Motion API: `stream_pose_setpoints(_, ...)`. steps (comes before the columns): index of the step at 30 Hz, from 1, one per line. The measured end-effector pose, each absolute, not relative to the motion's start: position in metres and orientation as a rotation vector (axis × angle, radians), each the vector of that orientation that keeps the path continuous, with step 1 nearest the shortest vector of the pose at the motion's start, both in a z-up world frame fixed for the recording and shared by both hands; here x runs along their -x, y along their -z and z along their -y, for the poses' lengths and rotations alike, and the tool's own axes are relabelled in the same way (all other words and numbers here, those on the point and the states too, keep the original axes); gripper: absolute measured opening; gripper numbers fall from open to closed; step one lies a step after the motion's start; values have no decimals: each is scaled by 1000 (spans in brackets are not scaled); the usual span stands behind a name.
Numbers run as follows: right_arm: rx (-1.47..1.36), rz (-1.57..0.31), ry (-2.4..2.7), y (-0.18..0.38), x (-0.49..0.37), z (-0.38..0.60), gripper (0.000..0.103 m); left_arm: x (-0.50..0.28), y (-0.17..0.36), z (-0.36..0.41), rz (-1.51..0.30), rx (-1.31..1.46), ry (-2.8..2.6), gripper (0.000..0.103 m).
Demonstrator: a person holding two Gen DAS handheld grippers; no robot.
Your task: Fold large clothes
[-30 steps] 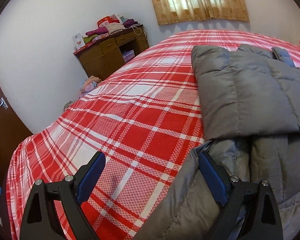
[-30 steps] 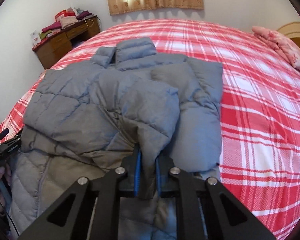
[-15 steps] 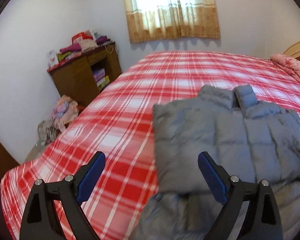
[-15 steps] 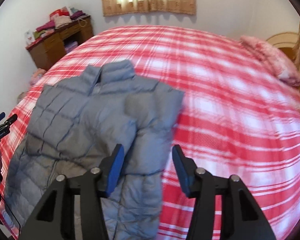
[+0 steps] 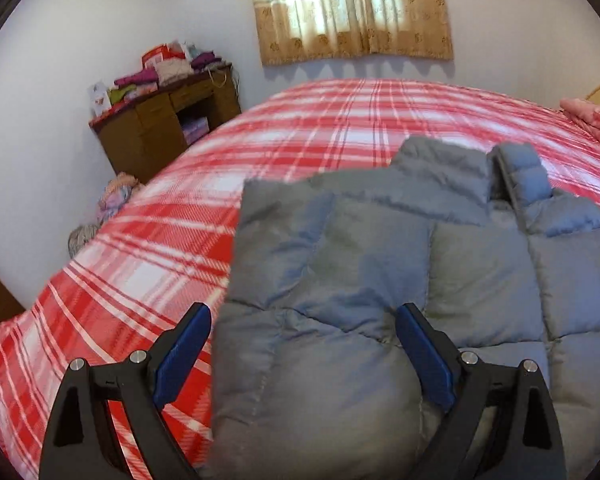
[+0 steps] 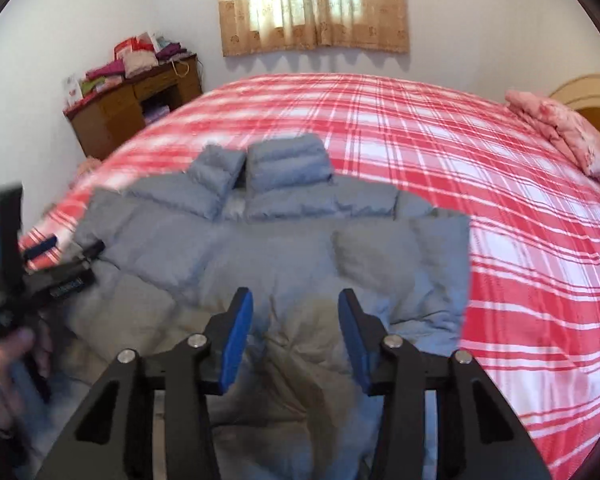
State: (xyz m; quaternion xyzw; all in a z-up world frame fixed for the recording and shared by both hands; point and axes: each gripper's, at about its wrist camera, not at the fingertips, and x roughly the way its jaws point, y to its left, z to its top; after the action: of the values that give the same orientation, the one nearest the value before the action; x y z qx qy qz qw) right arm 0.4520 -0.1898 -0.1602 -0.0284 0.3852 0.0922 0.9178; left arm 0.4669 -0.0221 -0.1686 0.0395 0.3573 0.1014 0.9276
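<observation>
Grey puffer jacket (image 6: 284, 248) lies folded on the plaid bed (image 6: 480, 168).
Left gripper (image 5: 302, 340) gapes wide; right gripper (image 6: 296, 320), jaws just easing narrower, grips nothing.

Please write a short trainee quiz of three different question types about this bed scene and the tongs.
1. True or false: the right tongs are clamped on the grey puffer jacket.
2. Multiple choice: the jacket's collar points towards A) the curtained window, B) the camera, C) the pink pillow.
3. Fill in: the jacket lies on a red and white ____ bedspread.

Key: 1 false, both the right and left tongs stand open; 2 A; 3 plaid.
</observation>
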Motion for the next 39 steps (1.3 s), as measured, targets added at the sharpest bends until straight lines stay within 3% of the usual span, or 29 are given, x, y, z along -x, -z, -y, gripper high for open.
stream_pose_setpoints(29,58,-838,-166,197,-458,192,47,-486,198,16,-850,-40,-153,99)
stream_pose_setpoints(32,60,-866,-201,186,-457,198,48,-480,178,18,-849,-38,-149,98)
stream_pose_setpoints(34,27,-864,-257,165,-454,213,55,-471,150,17,-789,-3,-71,98)
stream_pose_setpoints(39,49,-746,-216,111,-463,257,62,-487,107,17,-667,-78,-69,98)
